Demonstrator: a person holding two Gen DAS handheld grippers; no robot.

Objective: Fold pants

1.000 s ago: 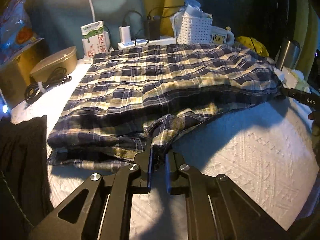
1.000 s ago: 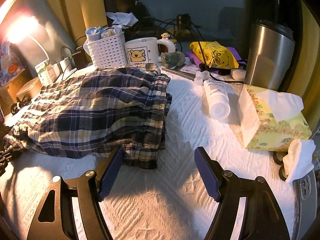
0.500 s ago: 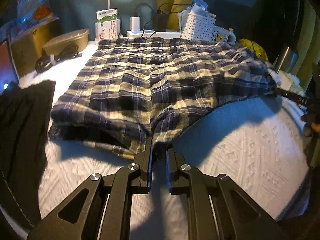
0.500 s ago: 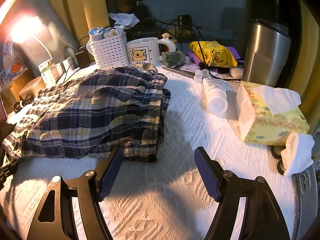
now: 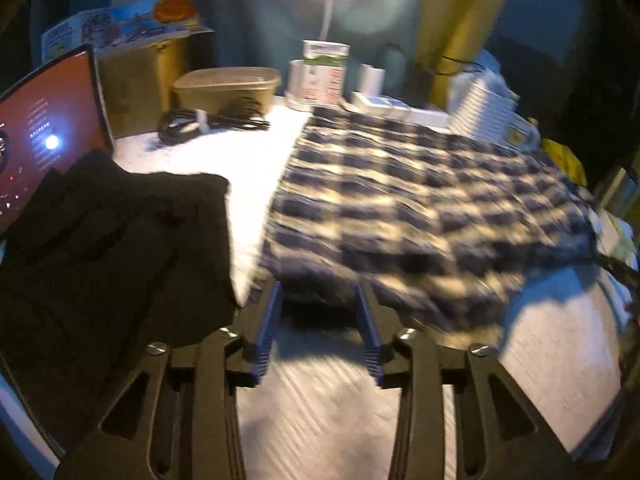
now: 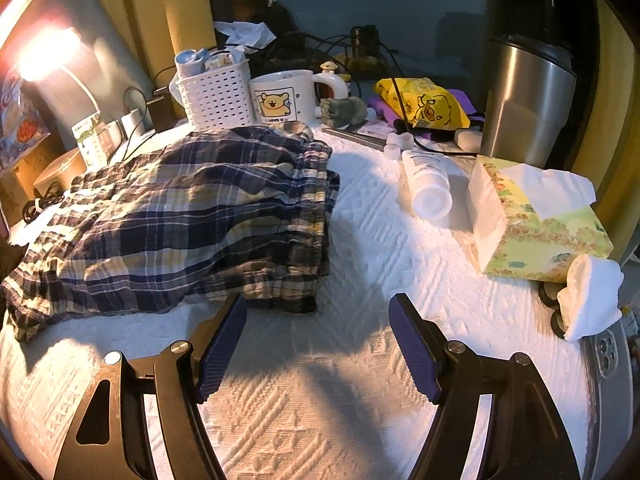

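Note:
The plaid pants (image 5: 420, 208) lie folded on the white textured cover (image 5: 540, 340); the left wrist view is motion-blurred. My left gripper (image 5: 318, 300) hovers at the pants' near left edge, its jaws opening, the pads clear of the cloth. In the right wrist view the same pants (image 6: 180, 220) lie left of centre, waistband end towards the right. My right gripper (image 6: 318, 316) stands open just in front of the waistband corner, nothing between its fingers.
A black garment (image 5: 100, 260) lies left of the pants, with a lit screen (image 5: 44, 132) behind it. Behind the pants: white basket (image 6: 216, 96), bear mug (image 6: 280, 96). At right: white bottle (image 6: 426, 184), tissue box (image 6: 540, 220), steel tumbler (image 6: 524, 100).
My left gripper let go of the pants' fold and opened, then swung left to the pants' near left edge. The right gripper stayed open and still.

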